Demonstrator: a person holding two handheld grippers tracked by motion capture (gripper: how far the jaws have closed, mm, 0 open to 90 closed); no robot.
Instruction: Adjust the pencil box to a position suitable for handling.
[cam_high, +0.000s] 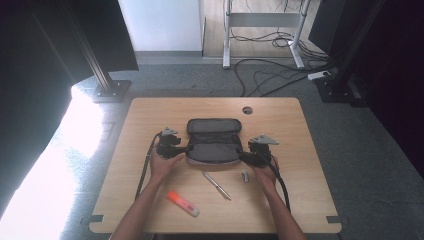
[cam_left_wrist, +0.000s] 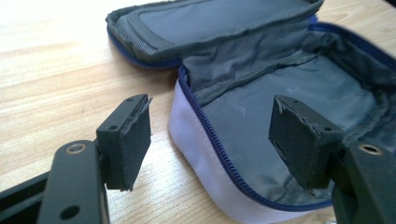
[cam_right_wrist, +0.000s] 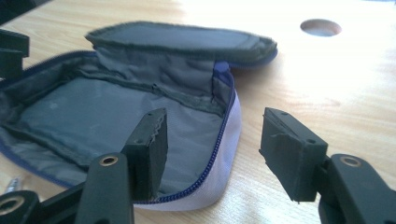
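On the light wooden table (cam_high: 150, 190), the left tongs (cam_left_wrist: 210, 135) stand wide open, straddling the near-left zip edge of the open grey fabric pouch with white side and blue zipper (cam_high: 214, 141), pads clear of it. The right tongs (cam_right_wrist: 212, 149) likewise gape across the pouch's right edge, gripping nothing.

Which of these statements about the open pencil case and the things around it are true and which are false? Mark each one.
1. The pencil case lies unzipped with its lid flipped back. True.
2. The left gripper is clamped on the case's edge. False: its jaws stand open astride that edge.
3. The orange highlighter lies inside the case. False: it lies on the table.
4. A pen lies on the table in front of the case. True.
5. The right gripper is open. True.
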